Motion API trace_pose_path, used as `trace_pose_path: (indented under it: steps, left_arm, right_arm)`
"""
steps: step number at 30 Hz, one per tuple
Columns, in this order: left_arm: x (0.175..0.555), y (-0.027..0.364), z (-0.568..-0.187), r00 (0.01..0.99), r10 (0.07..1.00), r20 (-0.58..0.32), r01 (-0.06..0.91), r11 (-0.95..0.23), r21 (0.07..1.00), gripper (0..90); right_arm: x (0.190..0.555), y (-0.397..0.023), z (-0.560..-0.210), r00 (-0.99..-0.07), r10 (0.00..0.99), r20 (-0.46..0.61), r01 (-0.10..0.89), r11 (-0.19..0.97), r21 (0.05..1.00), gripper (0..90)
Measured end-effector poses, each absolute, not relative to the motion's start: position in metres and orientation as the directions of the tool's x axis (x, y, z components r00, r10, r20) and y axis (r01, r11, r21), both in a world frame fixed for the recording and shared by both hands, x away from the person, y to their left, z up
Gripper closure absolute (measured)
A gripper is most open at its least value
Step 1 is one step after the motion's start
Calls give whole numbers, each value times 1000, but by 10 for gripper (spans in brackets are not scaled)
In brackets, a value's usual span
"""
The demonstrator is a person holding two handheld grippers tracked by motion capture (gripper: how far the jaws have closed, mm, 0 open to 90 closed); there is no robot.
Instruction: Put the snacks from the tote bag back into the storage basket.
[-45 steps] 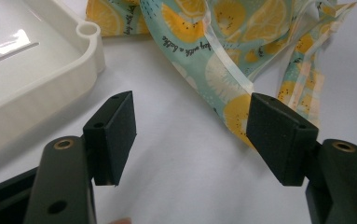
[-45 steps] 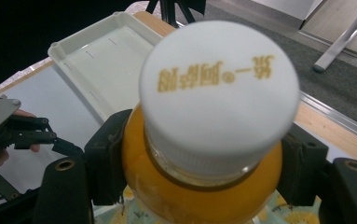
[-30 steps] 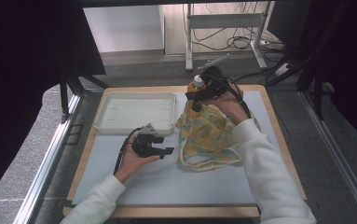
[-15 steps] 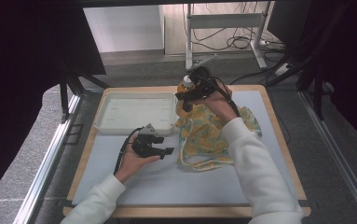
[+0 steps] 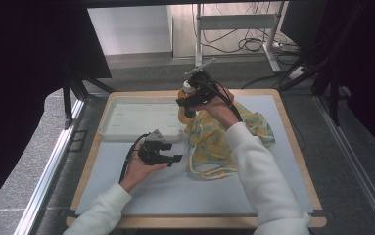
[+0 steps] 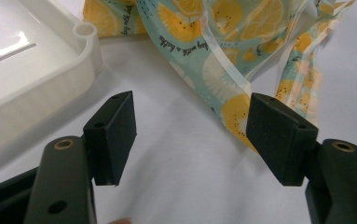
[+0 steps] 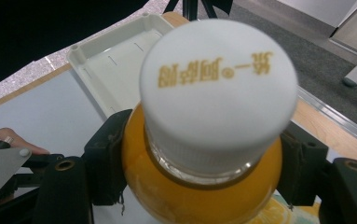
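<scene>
My right gripper (image 5: 187, 104) is clamped on an orange bottle (image 7: 199, 186), jaws pressed against its shoulder on both sides just below the white cap (image 7: 218, 88). In the right gripper view the cap faces the lens nearly head-on, gold print across its top, the print reading upside down from here. Below the cap sits a clear neck ring, then the orange body bulging between my jaws. In the high view the bottle (image 5: 183, 92) hangs at about 12 o'clock on the table, above the far edge of the patterned cloth (image 5: 214, 142) and just beside the right end of the white tray (image 5: 126, 117). Whether the bottle's base touches anything I cannot tell; the gripper body hides it. The tray lies at roughly 10 o'clock from the table's middle, shallow, with thin slots in its floor and a round corner post. The cloth, teal with yellow citrus slices and pale tie strings, is bunched at about 1 to 3 o'clock of the middle, one loop of string trailing toward 6 o'clock. My left gripper (image 5: 168, 157) rests low over the white mat (image 5: 190, 196) at about 8 o'clock, jaws standing wide with nothing between them. In the left gripper view the tray's corner (image 6: 85, 35) sits at 11 o'clock past my jaws; the cloth's edge (image 6: 227, 60) lies at 1 o'clock, near the right pad but apart from it.
</scene>
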State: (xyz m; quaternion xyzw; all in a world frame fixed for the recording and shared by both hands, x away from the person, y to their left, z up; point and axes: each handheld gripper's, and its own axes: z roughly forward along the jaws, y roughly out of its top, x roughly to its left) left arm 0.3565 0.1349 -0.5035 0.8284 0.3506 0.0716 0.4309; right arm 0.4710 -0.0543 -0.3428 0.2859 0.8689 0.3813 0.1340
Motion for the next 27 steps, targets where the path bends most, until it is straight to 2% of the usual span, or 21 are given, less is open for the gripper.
trace_pose_path:
  steps: [27]
  left_arm:
    - [356,135,-503,749,636,-185,517,-387,763,331]
  right_arm:
    - [485,-4,-377,-813,582,9,418,572,706,305]
